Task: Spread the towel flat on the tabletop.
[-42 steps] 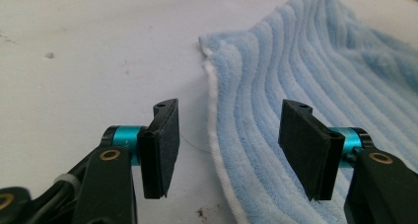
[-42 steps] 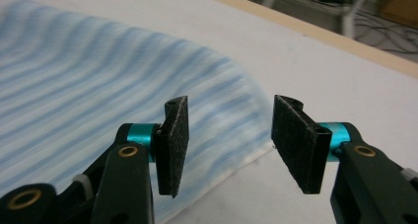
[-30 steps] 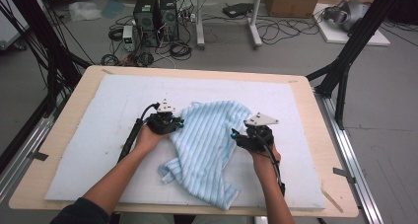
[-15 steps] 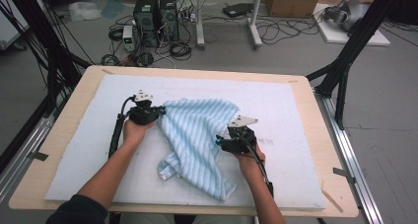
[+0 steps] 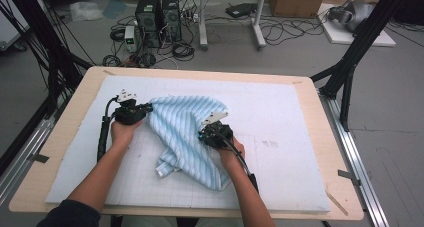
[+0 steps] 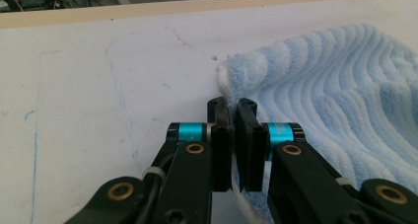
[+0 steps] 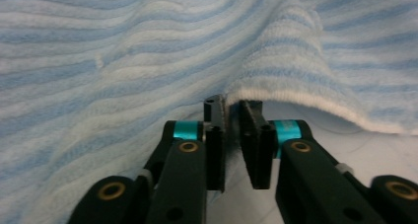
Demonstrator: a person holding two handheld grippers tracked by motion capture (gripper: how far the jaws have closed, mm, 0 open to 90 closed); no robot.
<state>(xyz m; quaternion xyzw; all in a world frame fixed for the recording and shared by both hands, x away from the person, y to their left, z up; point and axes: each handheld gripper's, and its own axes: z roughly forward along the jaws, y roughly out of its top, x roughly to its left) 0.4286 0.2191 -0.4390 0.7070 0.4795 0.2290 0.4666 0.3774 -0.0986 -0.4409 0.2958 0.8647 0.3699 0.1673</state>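
Note:
A light blue striped towel (image 5: 185,132) lies crumpled on the white mat (image 5: 280,112). My left gripper (image 5: 146,108) is at the towel's upper left corner. In the left gripper view its jaws (image 6: 234,108) are shut on the towel's (image 6: 345,86) edge, which runs down between them. My right gripper (image 5: 203,135) sits at the towel's right side. In the right gripper view its jaws (image 7: 231,108) have just been closing and now pinch the hem of the towel (image 7: 123,61), which is draped above them.
The mat lies on a wooden table (image 5: 75,107). Black frame posts (image 5: 350,62) stand at the table's left and right. Computer towers (image 5: 157,14), cables and boxes sit on the floor beyond the far edge.
Both grippers have moved left. The left one drew the towel's corner left and farther away. The right one came onto the towel's right edge and closed on it.

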